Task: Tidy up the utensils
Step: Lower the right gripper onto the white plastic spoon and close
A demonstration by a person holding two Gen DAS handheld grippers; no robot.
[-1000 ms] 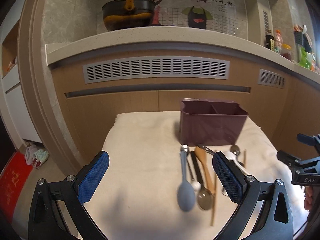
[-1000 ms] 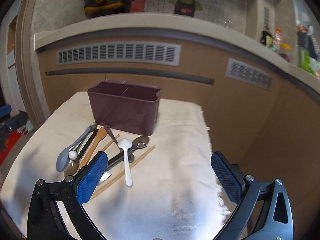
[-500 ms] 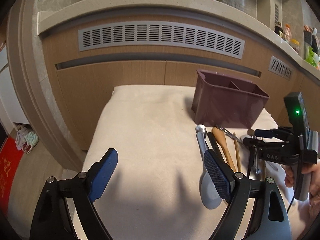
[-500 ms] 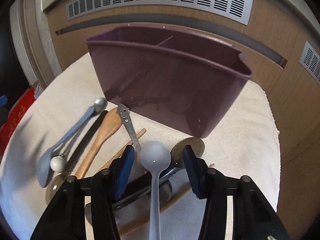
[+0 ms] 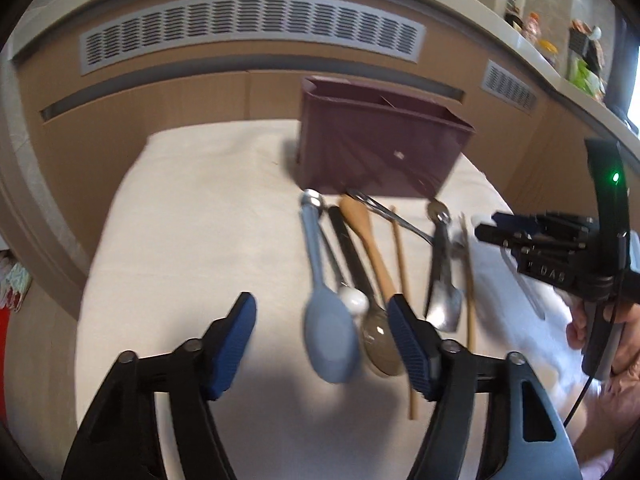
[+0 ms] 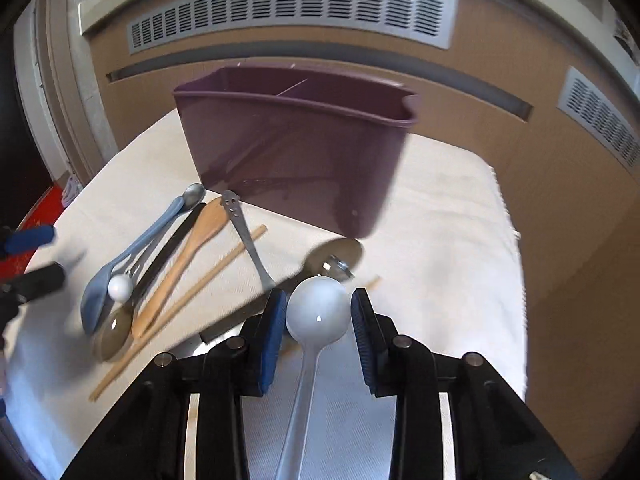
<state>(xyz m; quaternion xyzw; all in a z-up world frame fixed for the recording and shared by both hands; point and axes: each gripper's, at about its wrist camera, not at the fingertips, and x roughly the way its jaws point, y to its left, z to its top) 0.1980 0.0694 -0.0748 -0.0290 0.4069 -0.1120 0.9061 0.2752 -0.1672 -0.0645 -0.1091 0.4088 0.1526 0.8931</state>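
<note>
A purple two-compartment caddy (image 5: 380,152) (image 6: 296,152) stands at the back of the cloth-covered table. In front of it lie several utensils. My left gripper (image 5: 322,320) hangs low over the blue spoon (image 5: 330,336) (image 6: 120,264); its jaws are closing, with the spoon's bowl between them and clear gaps on both sides. My right gripper (image 6: 318,326) is closing around the white spoon (image 6: 316,308). The pads stand close beside the bowl, and the handle runs back under the gripper.
A wooden spoon (image 5: 368,240) (image 6: 188,256), chopsticks (image 5: 400,264) (image 6: 192,296), a black-handled piece, metal spoons and a small white-tipped utensil (image 5: 352,300) lie side by side. The white cloth (image 5: 180,220) (image 6: 440,240) ends at the wooden cabinet. A hand (image 5: 624,344) holds the right gripper.
Both grippers have dropped and tilted down toward the utensils, and both jaws have narrowed. The right one now flanks the white spoon's bowl; the left has come over the blue spoon.
</note>
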